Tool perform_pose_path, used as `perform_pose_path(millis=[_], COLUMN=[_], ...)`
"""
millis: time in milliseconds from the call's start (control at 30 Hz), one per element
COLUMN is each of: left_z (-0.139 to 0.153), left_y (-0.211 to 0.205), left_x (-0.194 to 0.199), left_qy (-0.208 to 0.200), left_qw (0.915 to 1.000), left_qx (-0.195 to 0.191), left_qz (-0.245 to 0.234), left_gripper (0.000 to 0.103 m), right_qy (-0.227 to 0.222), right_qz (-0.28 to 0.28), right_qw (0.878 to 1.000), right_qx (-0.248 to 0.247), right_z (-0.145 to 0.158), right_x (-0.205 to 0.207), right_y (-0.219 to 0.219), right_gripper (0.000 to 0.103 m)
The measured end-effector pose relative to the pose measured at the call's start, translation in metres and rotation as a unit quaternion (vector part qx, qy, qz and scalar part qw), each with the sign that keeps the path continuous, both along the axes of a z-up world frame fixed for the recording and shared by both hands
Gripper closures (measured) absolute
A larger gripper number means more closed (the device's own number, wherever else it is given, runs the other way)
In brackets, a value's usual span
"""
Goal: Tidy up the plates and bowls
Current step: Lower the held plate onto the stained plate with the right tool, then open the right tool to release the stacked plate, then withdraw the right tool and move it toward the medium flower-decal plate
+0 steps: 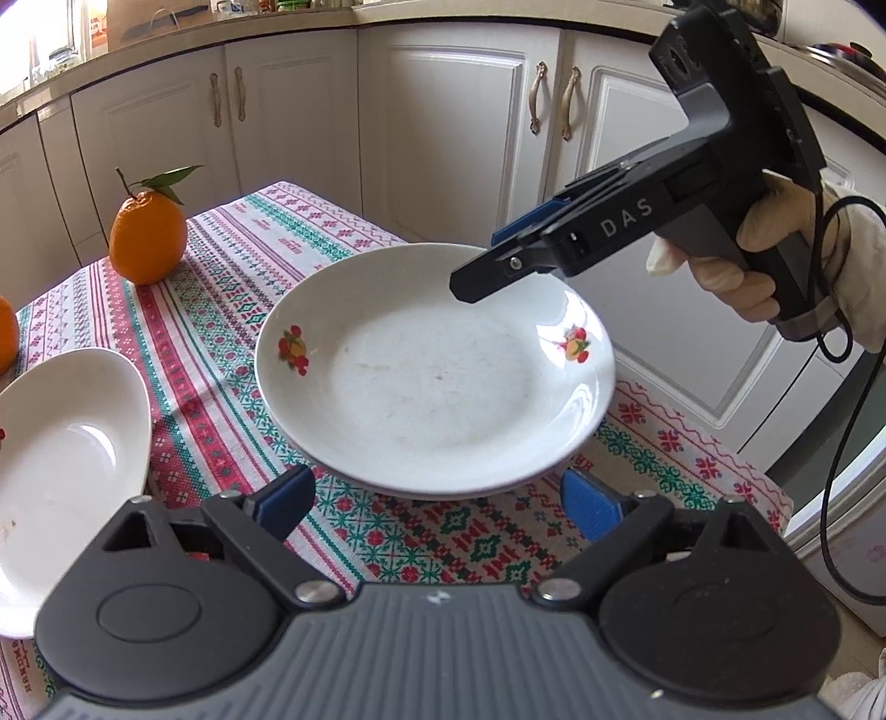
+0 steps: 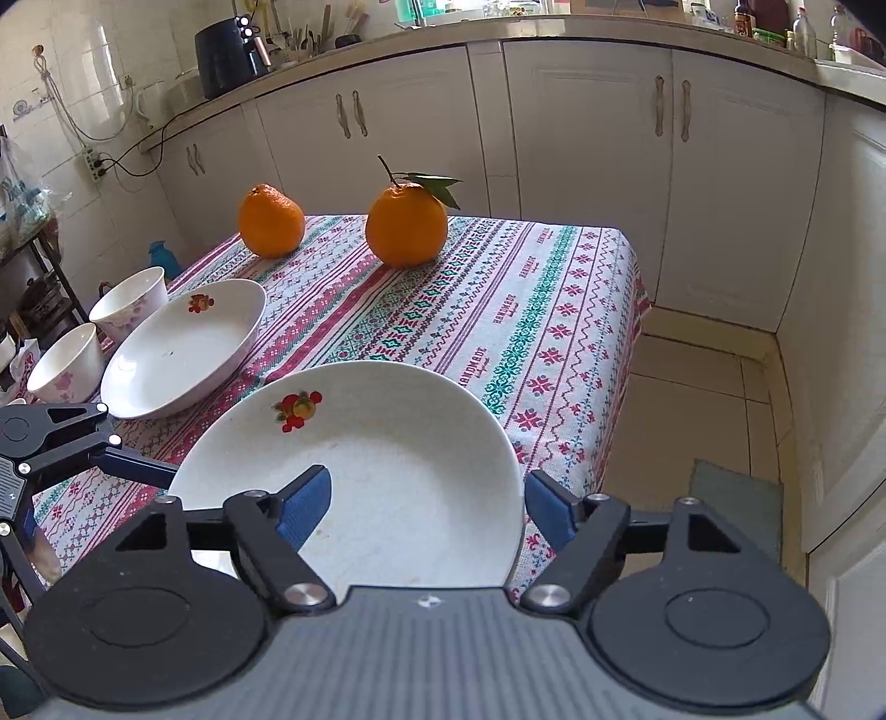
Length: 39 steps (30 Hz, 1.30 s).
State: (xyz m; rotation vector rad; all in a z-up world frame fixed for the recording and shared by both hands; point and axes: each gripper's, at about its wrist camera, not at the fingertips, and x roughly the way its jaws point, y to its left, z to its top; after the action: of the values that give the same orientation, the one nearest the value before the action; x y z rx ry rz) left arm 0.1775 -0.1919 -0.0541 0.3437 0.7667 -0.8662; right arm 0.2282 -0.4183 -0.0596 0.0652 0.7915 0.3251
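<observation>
- A home kitchen: cream cabinets point(image 2: 587, 138) with curved metal handles run under a countertop point(image 2: 387, 39).
- On that counter stand a black air fryer point(image 2: 230, 55), utensils and bottles (too small to read).
- A table wears a patterned tablecloth point(image 2: 526, 310), with oranges point(image 2: 406, 224) on it.

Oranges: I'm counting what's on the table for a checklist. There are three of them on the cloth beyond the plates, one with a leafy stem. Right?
Not quite: there are two oranges, not three. The right wrist view shows one with a leafy stem and one without, both on the cloth beyond the plates.
</observation>
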Motion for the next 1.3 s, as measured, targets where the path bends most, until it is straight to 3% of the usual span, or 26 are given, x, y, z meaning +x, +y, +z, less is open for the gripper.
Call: perform_pose_path(millis=[100, 333, 533, 733, 1000, 1300], left_z=[0.003, 0.013, 0.002, -0.021, -0.029, -0.033], left_y=[0.005, 0.032, 0.066, 0.098, 0.116, 0.118], left_x=[-0.003, -0.011, -0.004, 0.009, 0.014, 0.010], left_qy=[-0.006, -0.028, -0.049, -0.054, -0.029, -0.051], left_qw=[0.9998, 0.9941, 0.9690, 0.9461, 0.9417, 0.9404], left_qx=[-0.006, -0.013, 0.036, 0.056, 0.007, -0.009], left_qz=[0.016, 0.104, 0.239, 0.314, 0.335, 0.336], left_gripper=[0.007, 0.003, 0.003, 0.003, 0.000, 0.000], right_qy=[-0.013, -0.039, -0.051, -0.066, -0.077, -0.069], right_qz=[-0.002, 0.008, 0.022, 0.040, 0.049, 0.076], right_qw=[1.000, 0.999, 0.998, 0.996, 0.994, 0.992], right_qx=[0.005, -0.003, -0.023, -0.039, -0.053, -0.071], right_z=[0.007, 0.027, 0.037, 0.045, 0.055, 0.055], right_x=[-0.008, -0.022, -0.032, -0.046, -0.055, -0.044], right_y=[0.007, 0.037, 0.071, 0.100, 0.116, 0.130], right_gripper=[0.000, 0.000, 0.000, 0.000, 0.000, 0.000])
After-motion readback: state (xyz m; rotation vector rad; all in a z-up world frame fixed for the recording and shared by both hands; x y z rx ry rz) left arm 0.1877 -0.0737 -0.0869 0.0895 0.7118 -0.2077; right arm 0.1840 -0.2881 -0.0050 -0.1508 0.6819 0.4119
